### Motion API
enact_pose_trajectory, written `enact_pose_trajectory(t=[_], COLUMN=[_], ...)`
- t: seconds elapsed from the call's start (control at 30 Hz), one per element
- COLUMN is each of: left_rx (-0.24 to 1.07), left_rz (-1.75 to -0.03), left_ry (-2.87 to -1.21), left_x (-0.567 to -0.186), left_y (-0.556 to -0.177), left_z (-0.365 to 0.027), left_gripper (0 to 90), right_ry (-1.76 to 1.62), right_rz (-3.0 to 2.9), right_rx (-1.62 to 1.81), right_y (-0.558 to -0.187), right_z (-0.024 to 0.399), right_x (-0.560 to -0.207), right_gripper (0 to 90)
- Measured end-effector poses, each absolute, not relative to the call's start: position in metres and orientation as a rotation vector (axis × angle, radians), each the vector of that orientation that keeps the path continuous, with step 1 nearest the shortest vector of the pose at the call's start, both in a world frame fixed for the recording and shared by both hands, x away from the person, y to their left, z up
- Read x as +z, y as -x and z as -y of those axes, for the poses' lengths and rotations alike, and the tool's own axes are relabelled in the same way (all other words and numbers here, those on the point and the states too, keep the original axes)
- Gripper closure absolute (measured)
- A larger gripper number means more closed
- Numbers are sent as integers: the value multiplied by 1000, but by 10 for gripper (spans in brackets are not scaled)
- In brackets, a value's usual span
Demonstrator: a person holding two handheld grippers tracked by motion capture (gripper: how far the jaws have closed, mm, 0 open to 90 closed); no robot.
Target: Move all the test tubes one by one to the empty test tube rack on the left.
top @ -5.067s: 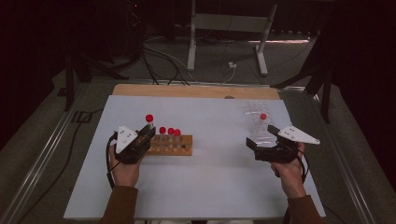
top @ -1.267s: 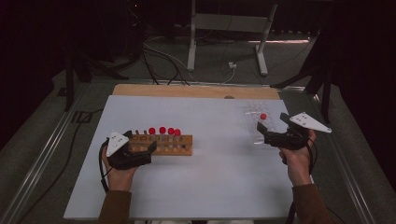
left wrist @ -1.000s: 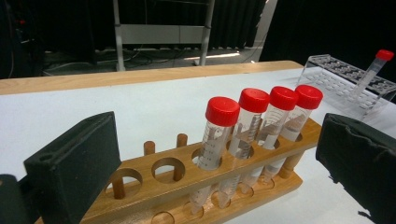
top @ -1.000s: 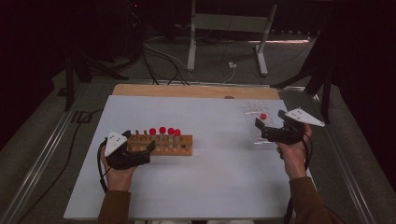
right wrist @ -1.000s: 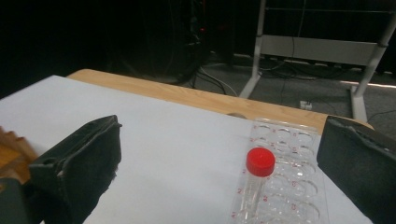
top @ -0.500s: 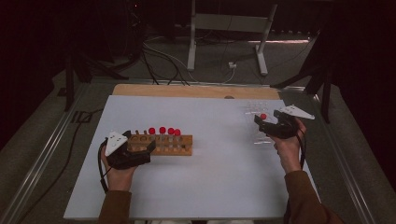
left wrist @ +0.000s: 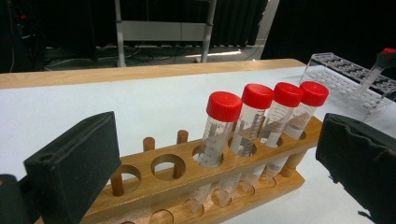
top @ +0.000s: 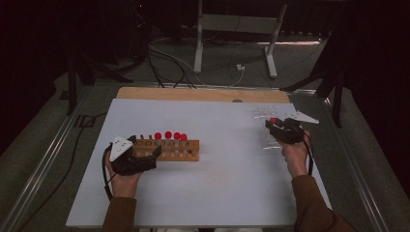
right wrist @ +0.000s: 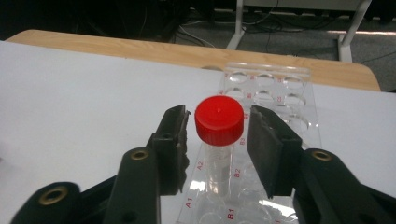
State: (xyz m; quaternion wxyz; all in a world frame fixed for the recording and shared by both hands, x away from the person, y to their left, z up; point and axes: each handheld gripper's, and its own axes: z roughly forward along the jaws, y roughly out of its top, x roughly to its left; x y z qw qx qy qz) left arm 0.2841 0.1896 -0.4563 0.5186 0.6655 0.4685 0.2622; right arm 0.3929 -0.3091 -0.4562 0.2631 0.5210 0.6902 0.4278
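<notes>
Left tool [top: 153, 151], lower left of the high view, stands with jaws wide apart around the end of the wooden rack [left wrist: 196, 179], apparently steadying it; contact cannot be confirmed. That rack holds four red-capped tubes [left wrist: 254, 123] side by side, leaning, with several holes vacant. Right tool [right wrist: 217, 133], at right, has jaws slightly apart beside the cap of a fifth tube [right wrist: 218, 122] standing in the clear rack [right wrist: 289, 100] near A2, evidently just seated
</notes>
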Motion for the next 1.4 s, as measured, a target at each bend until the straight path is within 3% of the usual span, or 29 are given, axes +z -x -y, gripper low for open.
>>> enact_pose_trajectory(t=[0.43,1.4], left_rx=[639,636], left_rz=[-1128,-1130], left_ry=[-1596,-1601], left_x=[-456,-457], left_y=[-283,-283], left_z=[-190,-191], left_gripper=[6,6], right_ry=[-1423,-1355], right_rz=[-1894,-1857], right_rx=[1118,1152], right_y=[-396,-390], right_z=[308,312], right_x=[-462,-435], right_gripper=[726,741])
